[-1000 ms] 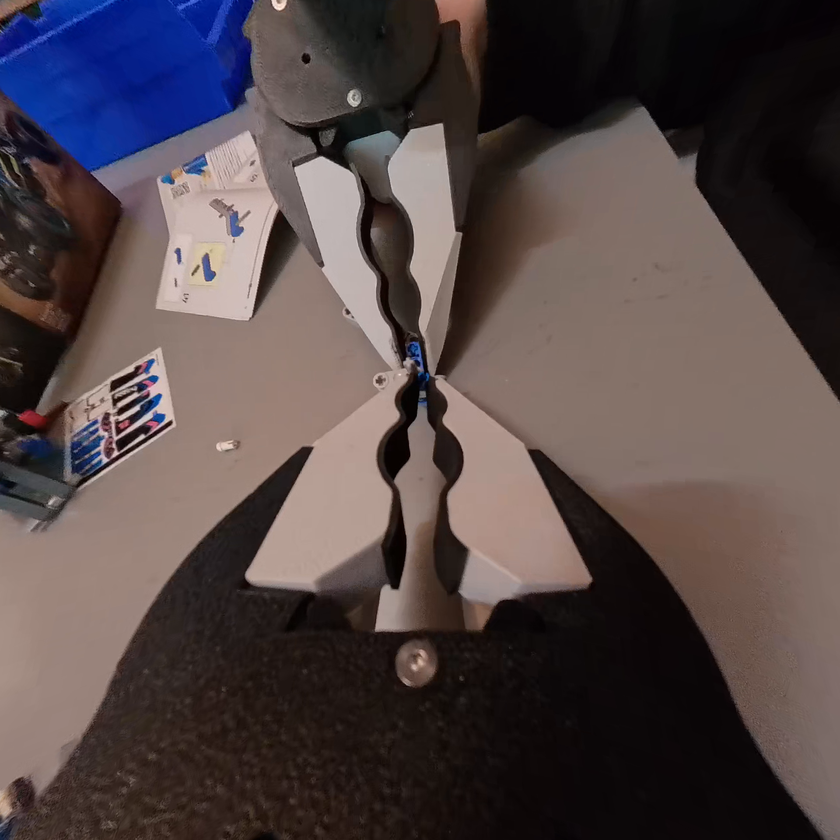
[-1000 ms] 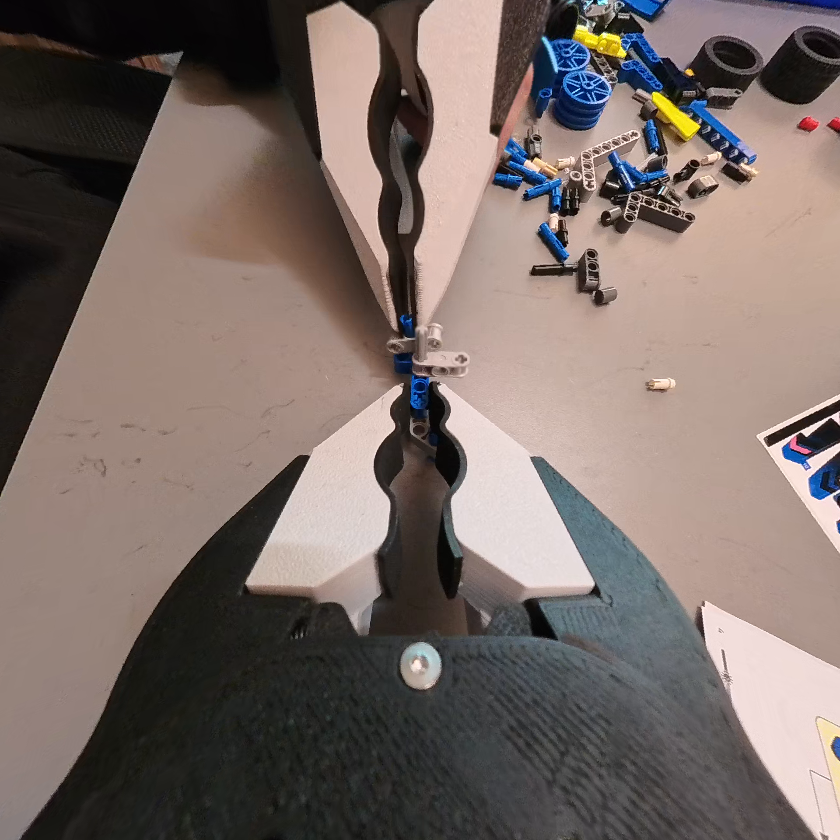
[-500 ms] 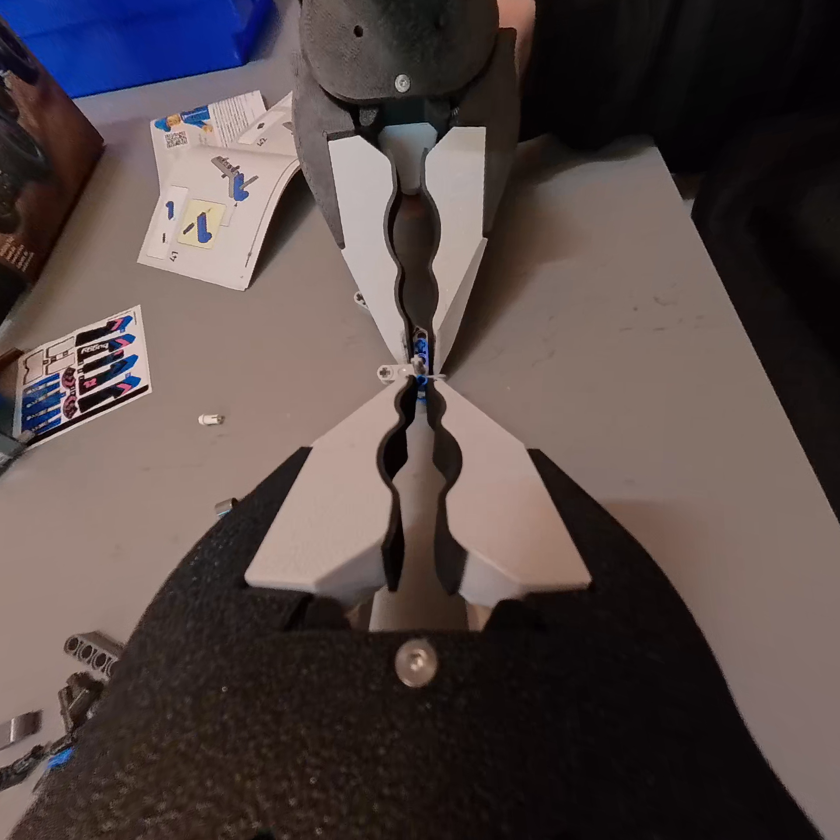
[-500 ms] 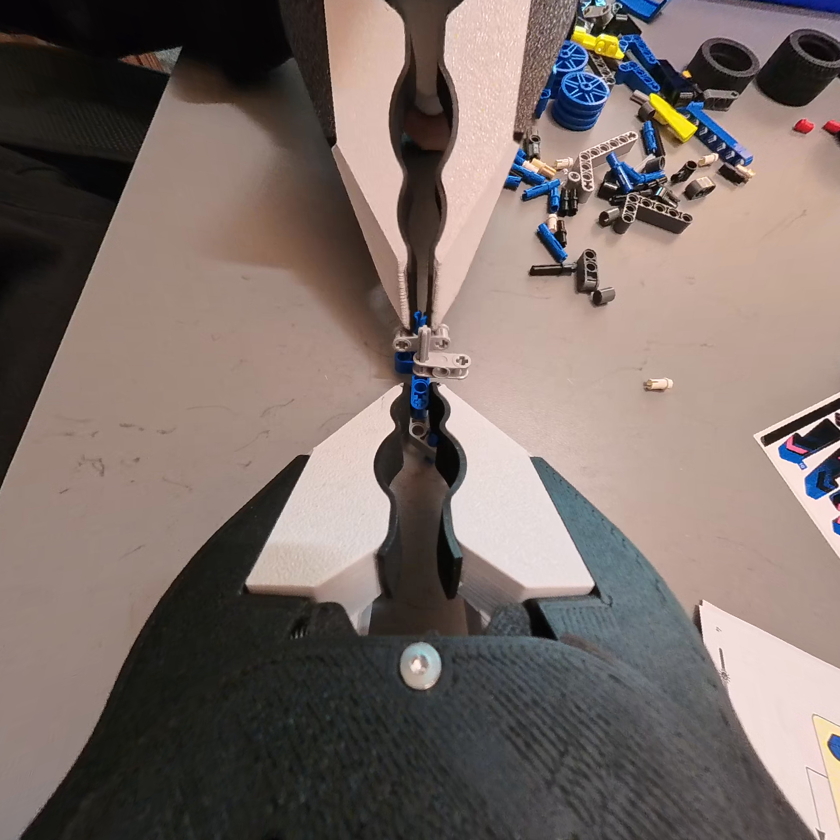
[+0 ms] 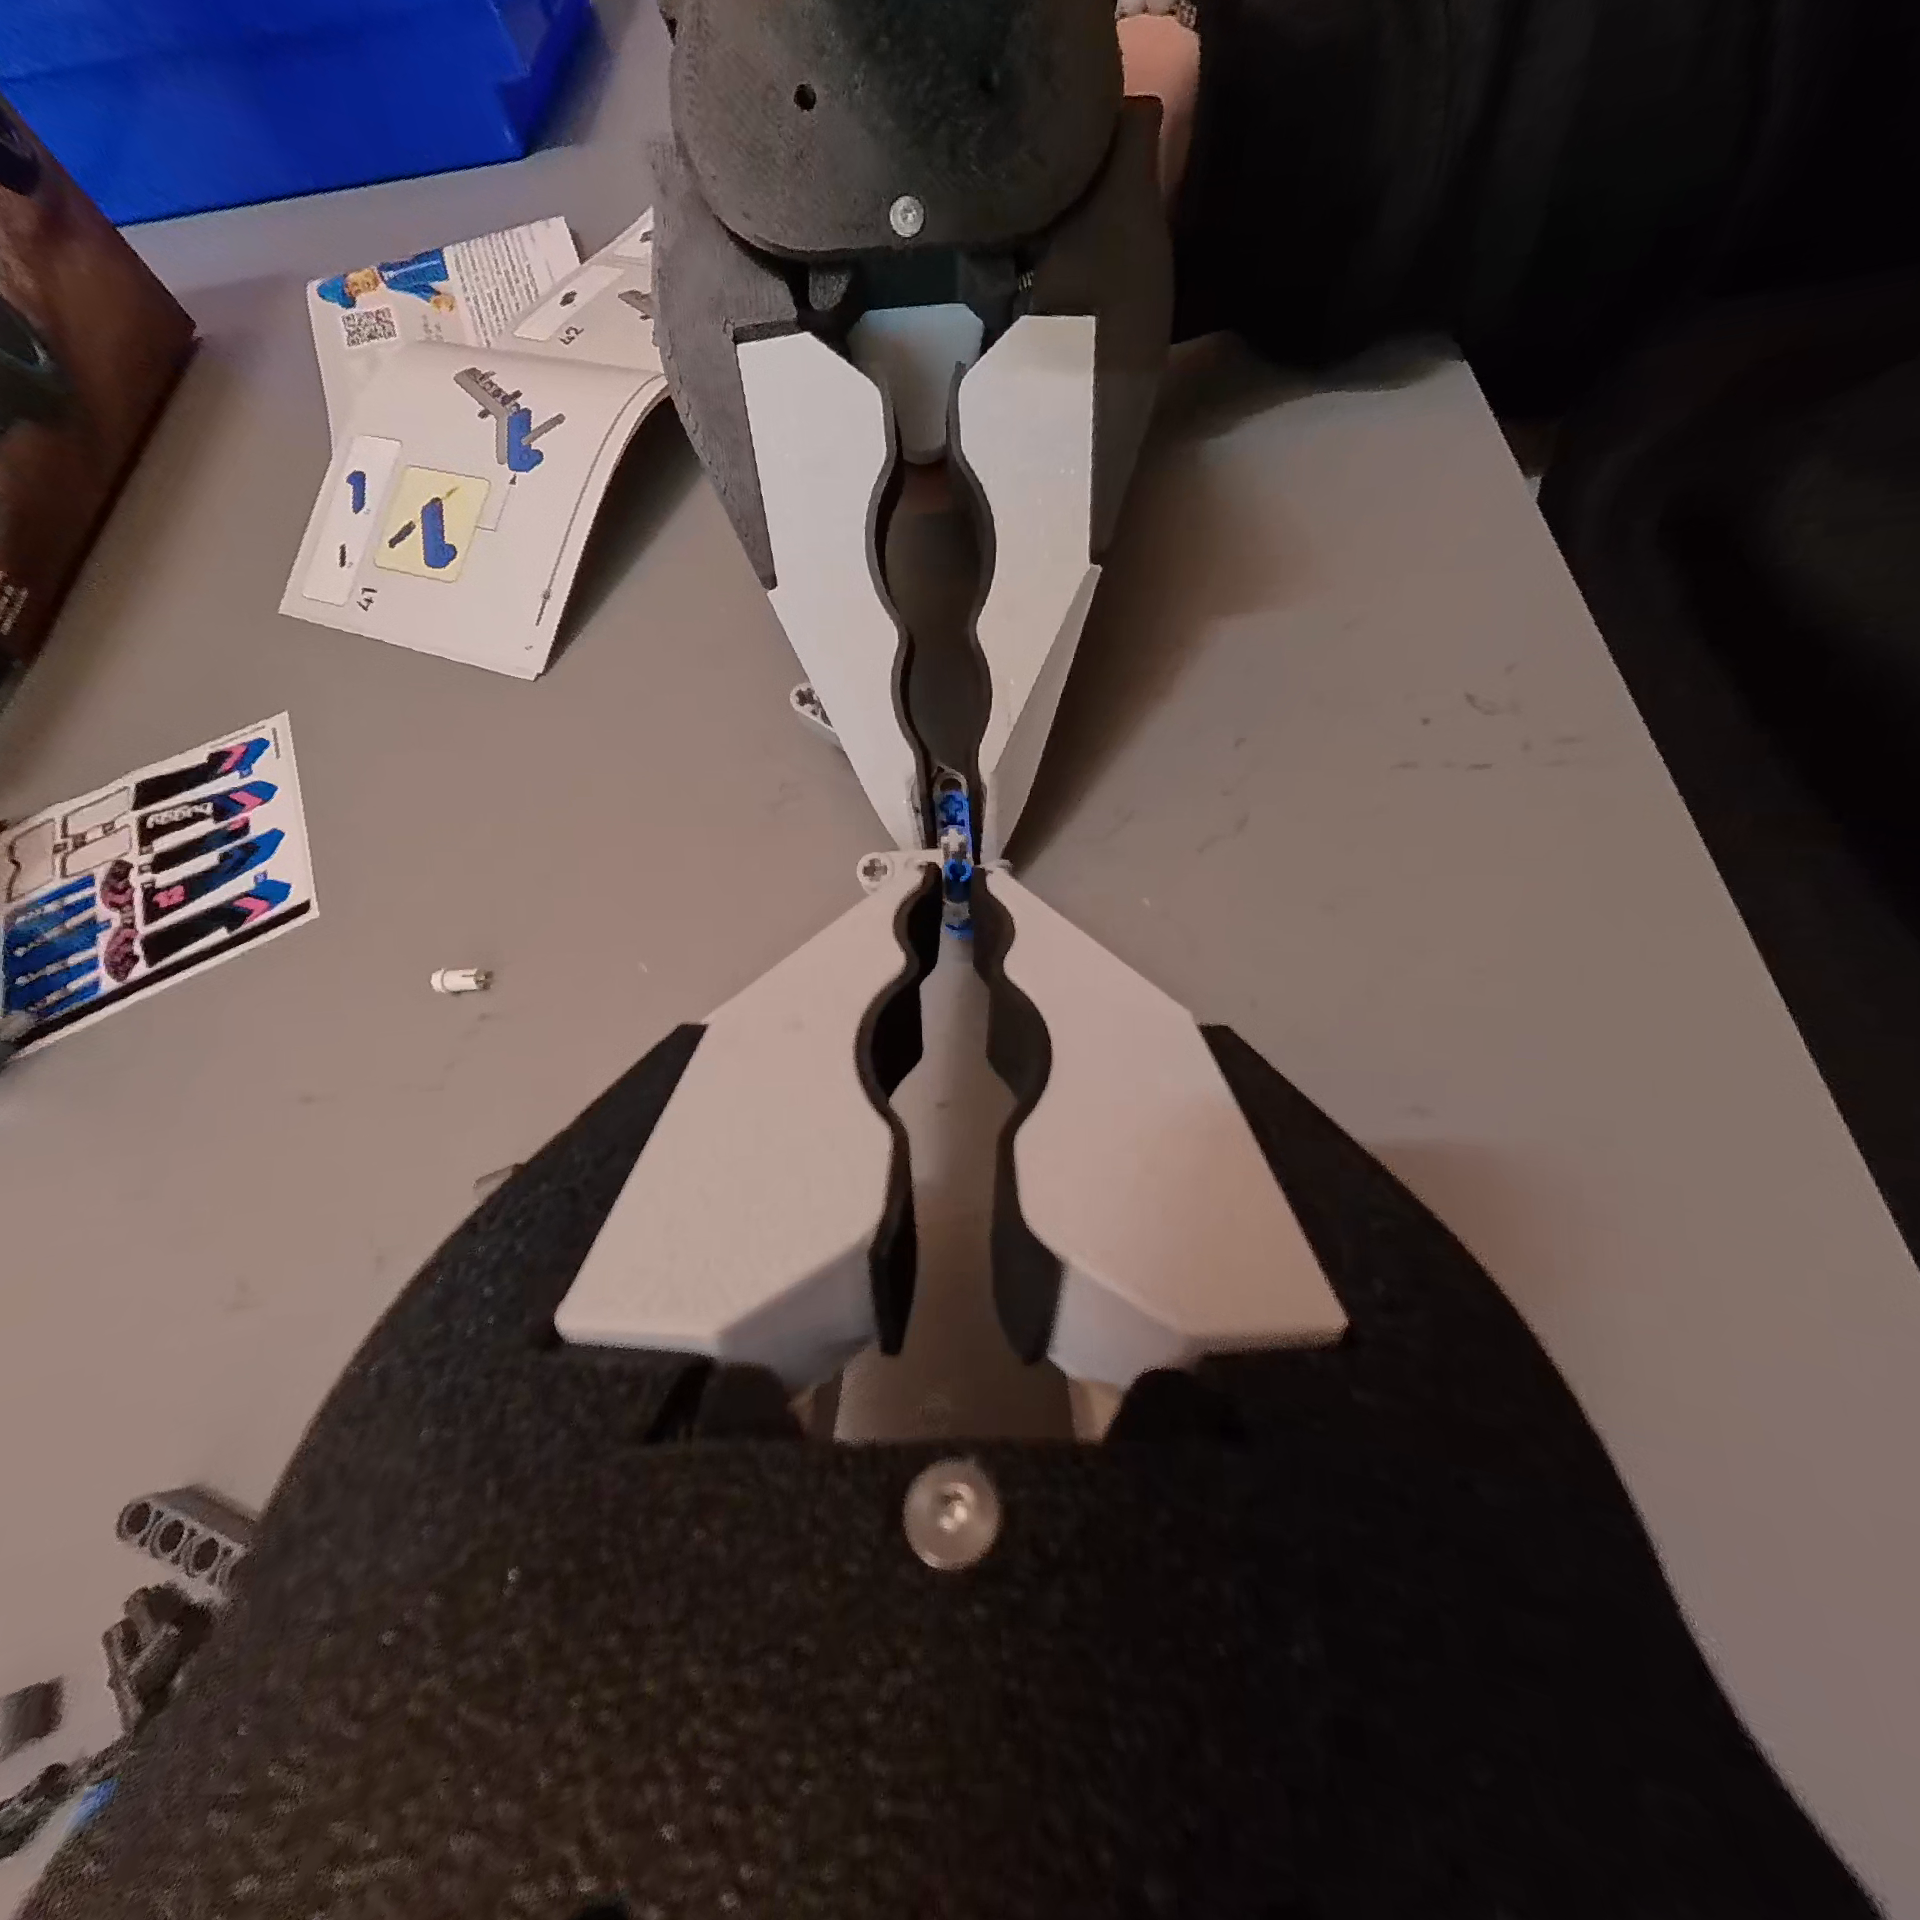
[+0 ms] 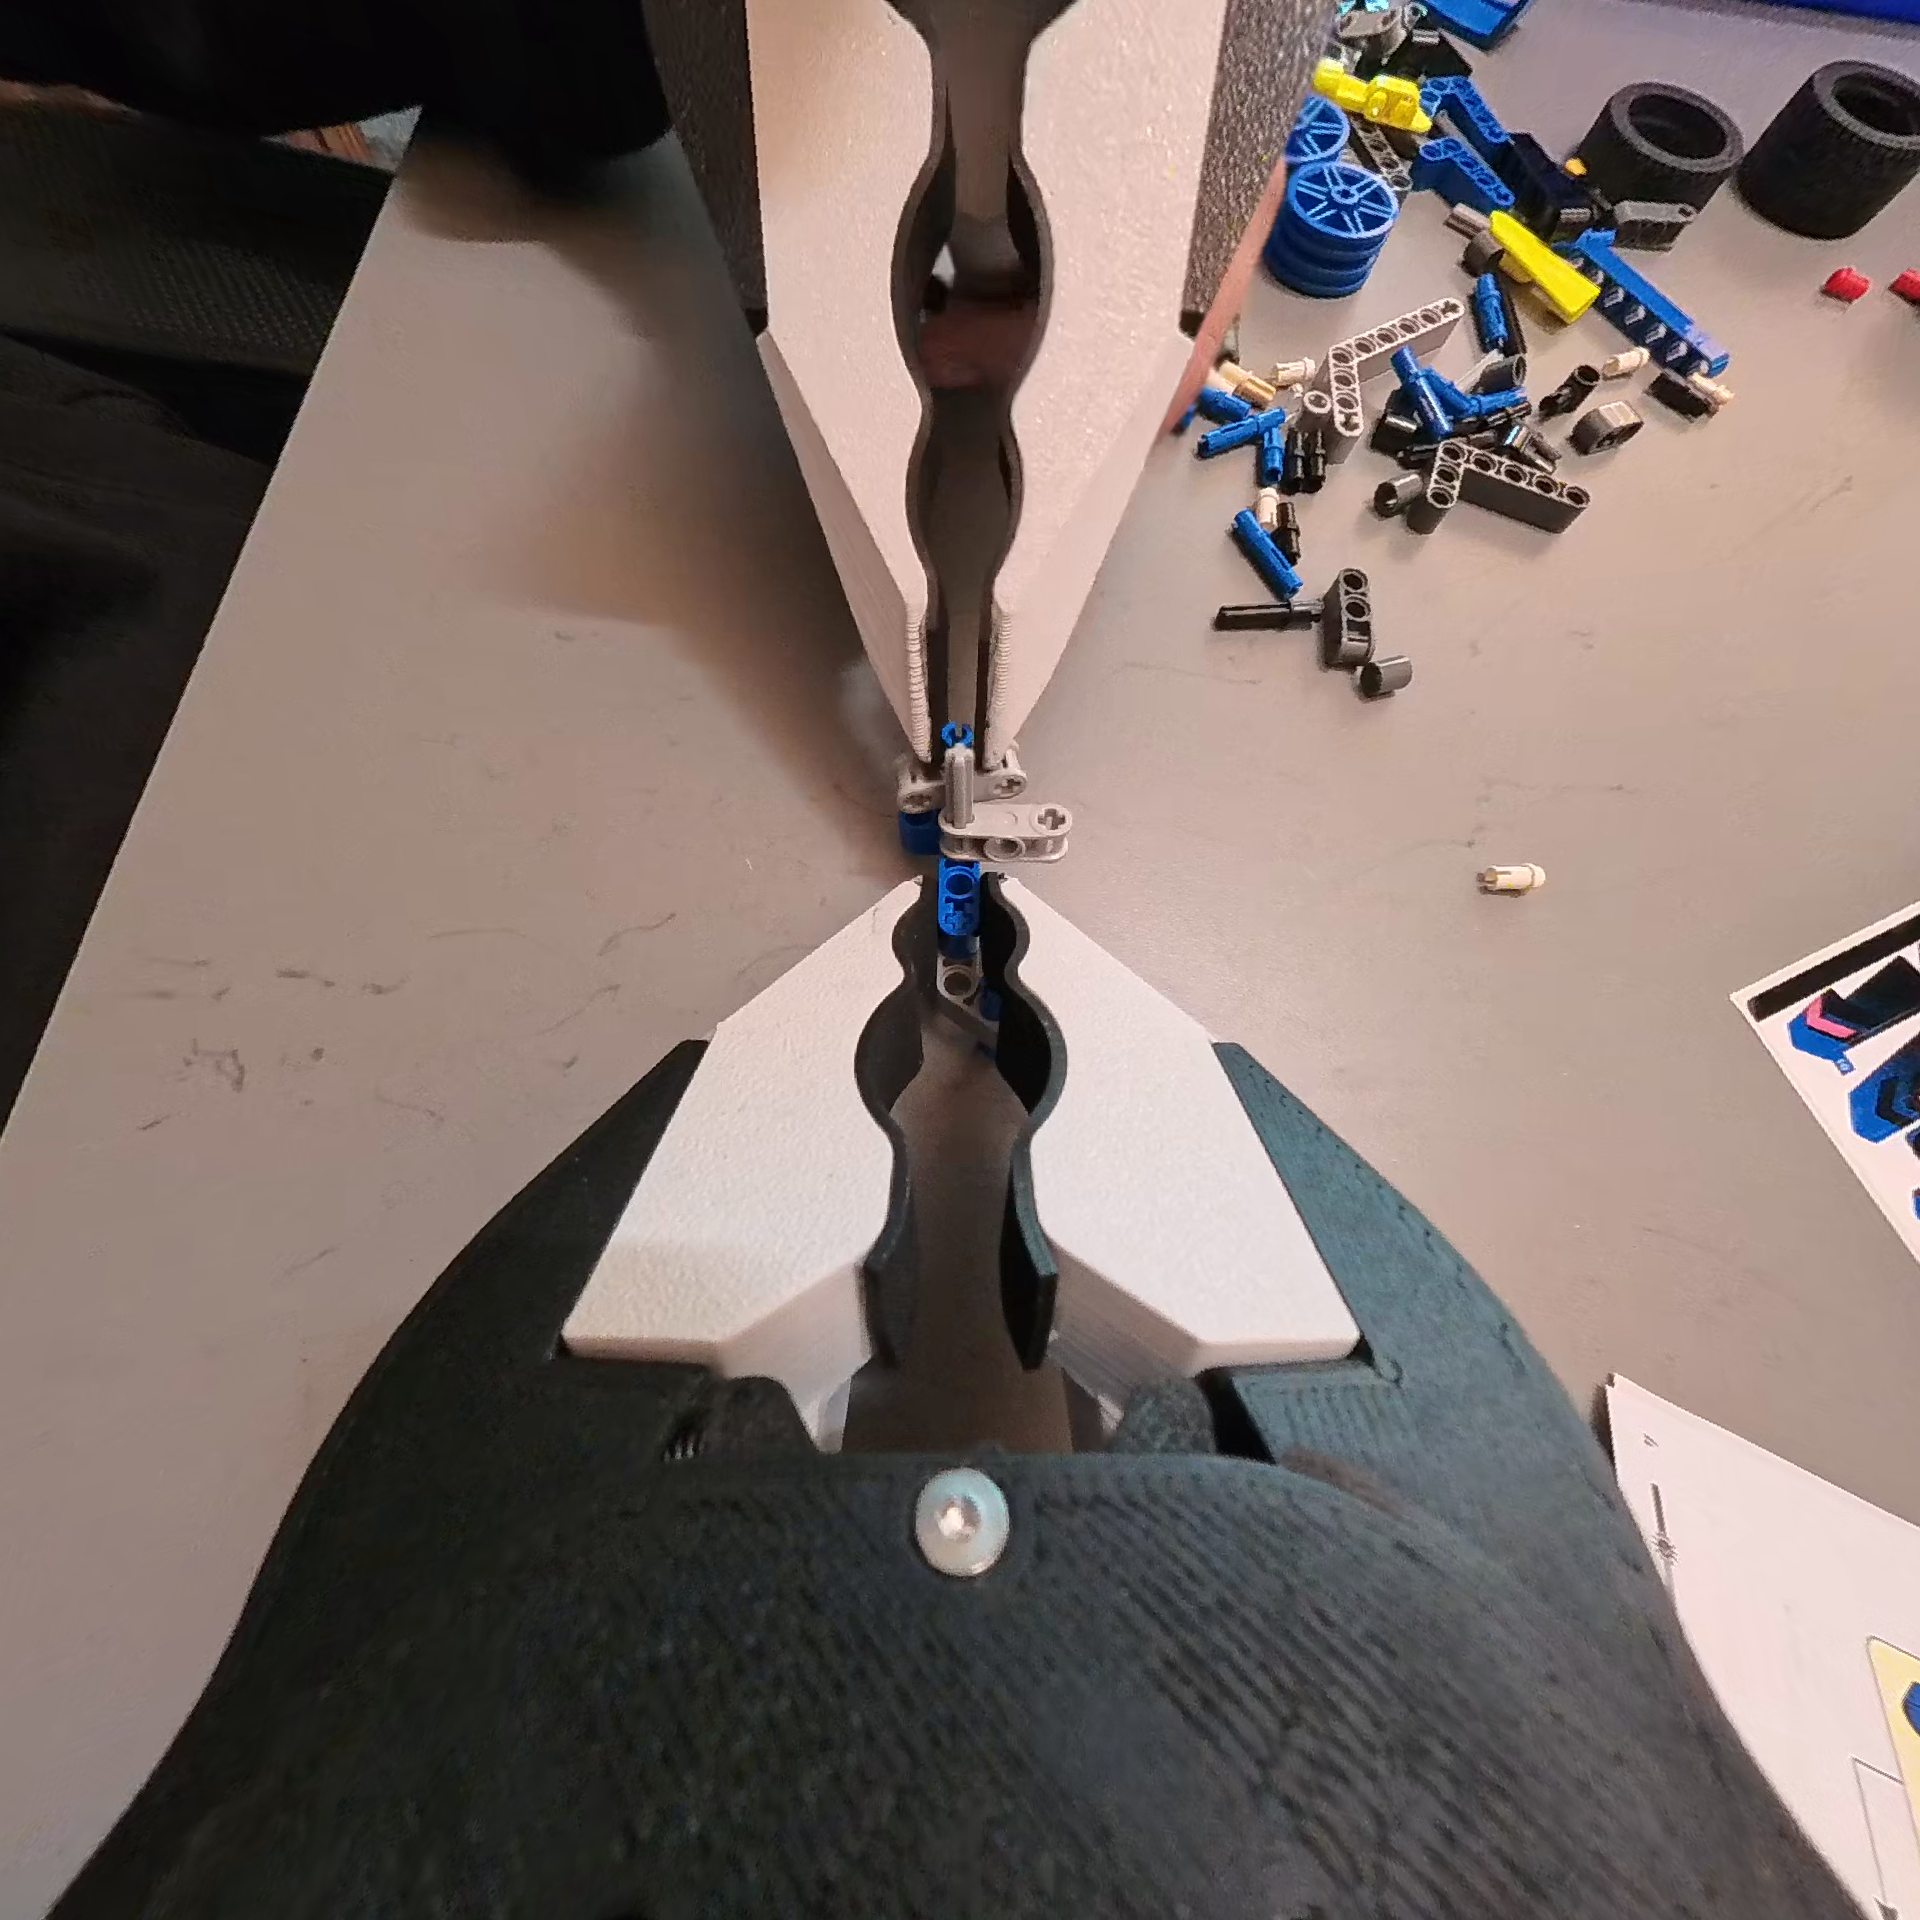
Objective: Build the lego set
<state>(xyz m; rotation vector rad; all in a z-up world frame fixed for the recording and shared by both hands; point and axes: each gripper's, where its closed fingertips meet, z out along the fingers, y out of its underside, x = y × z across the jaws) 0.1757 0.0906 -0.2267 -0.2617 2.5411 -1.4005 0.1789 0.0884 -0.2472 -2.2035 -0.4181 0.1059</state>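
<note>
1. Gripping tip to tip, the left gripper [image 5: 956,902] and right gripper [image 6: 961,902] are both clenched on one small blue-and-grey Technic sub-assembly [image 6: 971,831], held just above the table [image 6: 520,790] near its edge.
2. It looks light, rigid and slippery; its pins could pop loose.
3. Hold the blue beam [image 6: 958,902], not the thin grey liftarm [image 6: 1006,831].

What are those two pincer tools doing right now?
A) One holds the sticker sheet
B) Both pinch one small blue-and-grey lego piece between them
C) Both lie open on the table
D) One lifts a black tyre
B: the left gripper and right gripper meet tip to tip, each shut on the small lego assembly above the table.
</note>
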